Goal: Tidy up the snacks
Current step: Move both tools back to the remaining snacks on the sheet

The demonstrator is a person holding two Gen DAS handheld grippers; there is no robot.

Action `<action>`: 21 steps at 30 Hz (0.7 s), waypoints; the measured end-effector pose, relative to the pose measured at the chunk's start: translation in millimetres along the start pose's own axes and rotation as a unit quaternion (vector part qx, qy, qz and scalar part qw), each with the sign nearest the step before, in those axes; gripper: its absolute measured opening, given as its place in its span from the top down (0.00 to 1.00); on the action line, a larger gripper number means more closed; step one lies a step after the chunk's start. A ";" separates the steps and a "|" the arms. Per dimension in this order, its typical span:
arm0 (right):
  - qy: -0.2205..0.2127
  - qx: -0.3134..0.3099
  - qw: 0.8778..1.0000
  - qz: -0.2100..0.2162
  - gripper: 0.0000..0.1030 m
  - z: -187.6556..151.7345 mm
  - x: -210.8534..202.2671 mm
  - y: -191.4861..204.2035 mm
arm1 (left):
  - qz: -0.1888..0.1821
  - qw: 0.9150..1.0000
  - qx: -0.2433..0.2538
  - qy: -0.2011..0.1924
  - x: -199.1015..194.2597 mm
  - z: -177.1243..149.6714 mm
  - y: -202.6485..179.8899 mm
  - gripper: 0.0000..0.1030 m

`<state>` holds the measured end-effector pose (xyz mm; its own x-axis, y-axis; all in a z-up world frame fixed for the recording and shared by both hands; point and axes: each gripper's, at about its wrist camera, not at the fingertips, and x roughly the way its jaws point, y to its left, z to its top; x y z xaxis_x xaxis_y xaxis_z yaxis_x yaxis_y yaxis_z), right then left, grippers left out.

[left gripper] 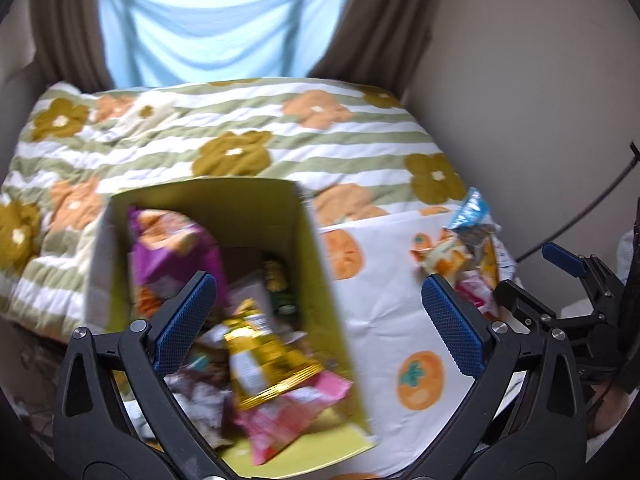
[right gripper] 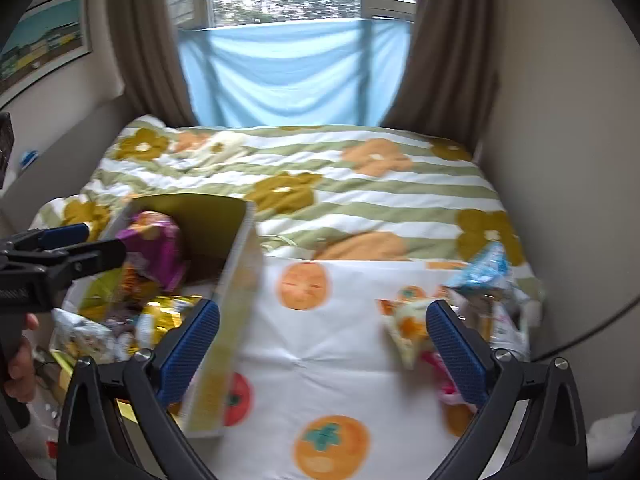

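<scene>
Blue ribbed pads of the left gripper (left gripper: pixel 316 320) are standing wide apart with nothing pressed between them, and they are framing the open yellow-green cardboard box (left gripper: pixel 256 204) lying just below and ahead of them. Nothing is being held there. Inside the box, several packets are already lying in a loose heap: a purple bag (left gripper: pixel 172 248) leaning against the far-left wall, a gold packet (left gripper: pixel 264 352) nearest the pads, a pink packet (left gripper: pixel 292 412) under it, and some darker wrappers too blurred to name.

Off to that gripper's right, on a white sheet printed with orange persimmons (left gripper: pixel 384 320), a small pile of loose snacks (left gripper: pixel 464 252) is waiting, topped by a light-blue packet (left gripper: pixel 472 204). It is lying well apart from the box.

The right gripper (right gripper: pixel 324 348) is also spread fully and empty, hovering over the sheet with the box at its left finger and the loose pile just beyond its right finger. A person's hand (right gripper: pixel 20 360) is showing at the left edge of that view.

Judging from this, the sorting is partway through: one packet has likely gone into the box, and the next move is calling for the right gripper to reach toward the pile, close on one packet, and carry it across.
</scene>
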<state>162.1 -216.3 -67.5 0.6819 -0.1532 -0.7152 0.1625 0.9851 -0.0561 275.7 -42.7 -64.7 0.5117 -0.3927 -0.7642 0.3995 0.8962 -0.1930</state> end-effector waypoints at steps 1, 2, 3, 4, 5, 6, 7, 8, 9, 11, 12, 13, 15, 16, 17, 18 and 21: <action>0.010 0.008 1.000 -0.012 0.00 -1.3 1.8 -13.9 | -0.004 1.000 0.009 0.003 5.5 4.6 -12.2 0.01; 0.016 0.014 1.000 -0.020 0.00 -3.1 1.7 -26.0 | -0.009 1.000 0.021 0.006 11.9 9.4 -25.5 0.01; 0.020 0.020 0.999 -0.028 0.00 -6.1 2.1 -41.0 | -0.013 0.999 0.033 0.010 18.7 14.8 -38.9 0.01; 0.025 0.024 0.999 -0.035 0.00 -7.9 3.5 -52.4 | -0.021 0.999 0.045 0.017 28.1 21.3 -54.4 0.01; 0.034 0.026 0.998 -0.045 0.00 -10.3 6.4 -63.7 | -0.031 0.998 0.053 0.025 36.3 26.5 -66.9 0.01; 0.041 0.027 0.997 -0.059 0.00 -13.0 10.0 -74.4 | -0.041 0.997 0.059 0.032 44.0 30.7 -77.9 0.01; 0.045 0.027 0.996 -0.071 0.00 -16.1 13.2 -83.7 | -0.051 0.996 0.066 0.039 53.9 35.6 -90.7 0.01; 0.051 0.029 0.995 -0.080 0.00 -18.9 17.1 -94.3 | -0.057 0.994 0.077 0.048 65.0 39.7 -105.3 0.01; 0.057 0.033 0.994 -0.084 0.00 -21.2 21.3 -102.9 | -0.057 0.993 0.091 0.057 75.6 42.6 -117.7 0.01; 0.064 0.047 0.993 -0.086 0.00 -26.8 26.9 -118.2 | -0.050 0.989 0.121 0.073 95.9 45.0 -140.5 0.01; 0.066 0.056 0.993 -0.086 0.00 -28.7 31.4 -125.0 | -0.046 0.985 0.140 0.086 110.2 45.5 -153.3 0.01; 0.069 0.064 0.992 -0.088 0.00 -31.1 35.8 -131.5 | -0.047 0.983 0.151 0.098 121.1 44.9 -162.4 0.01; 0.077 0.079 0.990 -0.091 0.00 -36.0 44.8 -140.6 | -0.058 0.977 0.168 0.122 144.1 43.1 -175.8 0.01; 0.082 0.087 0.988 -0.092 0.00 -38.8 50.3 -145.3 | -0.063 0.973 0.178 0.133 158.1 42.0 -184.5 0.01; 0.087 0.094 0.988 -0.090 0.00 -43.0 56.8 -150.9 | -0.064 0.971 0.186 0.139 168.0 41.6 -188.7 0.01; 0.091 0.098 0.987 -0.089 0.00 -46.5 63.1 -153.4 | -0.063 0.968 0.195 0.146 178.7 40.2 -193.8 0.01; 0.098 0.100 0.985 -0.096 0.00 -56.7 82.4 -156.4 | -0.058 0.958 0.225 0.171 214.8 34.6 -206.8 0.01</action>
<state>152.5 -378.5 -157.2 0.4773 -0.2989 -0.8263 0.4259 0.9012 -0.0800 329.3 -319.6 -167.6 0.1953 -0.3244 -0.9255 0.7646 0.6413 -0.0634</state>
